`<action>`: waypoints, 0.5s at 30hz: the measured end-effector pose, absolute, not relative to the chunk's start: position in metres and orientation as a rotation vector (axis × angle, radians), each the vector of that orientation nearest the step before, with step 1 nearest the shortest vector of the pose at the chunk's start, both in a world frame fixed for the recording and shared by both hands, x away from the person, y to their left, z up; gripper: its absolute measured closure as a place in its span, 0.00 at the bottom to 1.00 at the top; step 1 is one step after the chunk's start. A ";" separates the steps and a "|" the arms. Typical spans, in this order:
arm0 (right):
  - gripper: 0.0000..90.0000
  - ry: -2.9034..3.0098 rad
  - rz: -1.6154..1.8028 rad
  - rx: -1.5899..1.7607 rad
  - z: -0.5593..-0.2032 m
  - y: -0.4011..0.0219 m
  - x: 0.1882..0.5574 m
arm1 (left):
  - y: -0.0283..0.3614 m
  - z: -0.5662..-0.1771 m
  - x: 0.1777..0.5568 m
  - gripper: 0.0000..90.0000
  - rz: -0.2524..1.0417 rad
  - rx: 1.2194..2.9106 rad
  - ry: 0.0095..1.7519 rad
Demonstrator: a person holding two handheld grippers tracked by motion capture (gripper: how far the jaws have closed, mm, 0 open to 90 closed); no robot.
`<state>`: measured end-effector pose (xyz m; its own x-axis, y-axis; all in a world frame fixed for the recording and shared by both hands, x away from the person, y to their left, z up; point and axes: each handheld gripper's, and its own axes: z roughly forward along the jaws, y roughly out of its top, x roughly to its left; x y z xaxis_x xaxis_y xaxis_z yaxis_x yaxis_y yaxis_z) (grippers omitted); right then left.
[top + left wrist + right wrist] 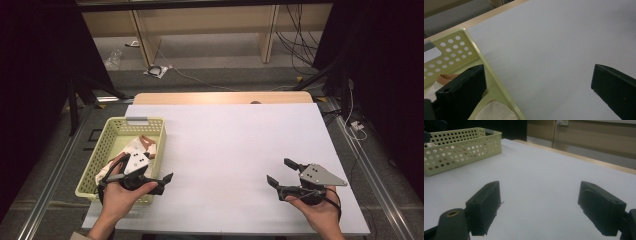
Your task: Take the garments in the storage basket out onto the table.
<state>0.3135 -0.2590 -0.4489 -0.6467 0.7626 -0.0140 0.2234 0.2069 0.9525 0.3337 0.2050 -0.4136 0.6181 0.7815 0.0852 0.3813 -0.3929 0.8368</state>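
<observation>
White table [225, 145], long basket [120, 150] lying front-to-back, perhaps cloth inside, both tools wide open, empty.

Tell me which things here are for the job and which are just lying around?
For the job:
- yellow basket
- white and tan cloth inside it
- left claw, open, one jaw over the basket's rim
- right claw, open, over the white table cover

Just lying around:
- cables on the floor behind the table
- black coiled cord on the floor

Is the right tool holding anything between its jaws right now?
No, the right tool has its jaws wide apart over the bare white table cover, with nothing between them.
</observation>
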 end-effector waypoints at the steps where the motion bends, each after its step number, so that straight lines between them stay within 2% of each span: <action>1: 0.21 1.999 1.447 0.915 -0.449 -0.259 0.313 | 0.205 -0.413 0.334 0.00 0.608 2.009 0.916; 15: 0.21 2.003 1.442 0.911 -0.450 -0.257 0.312 | 0.206 -0.412 0.334 0.00 0.613 2.013 0.927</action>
<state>0.3125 -0.2573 -0.4498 -0.6481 0.7613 -0.0166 0.2257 0.2128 0.9507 0.3341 0.2062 -0.4116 0.6112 0.7866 0.0878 0.3888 -0.3950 0.8323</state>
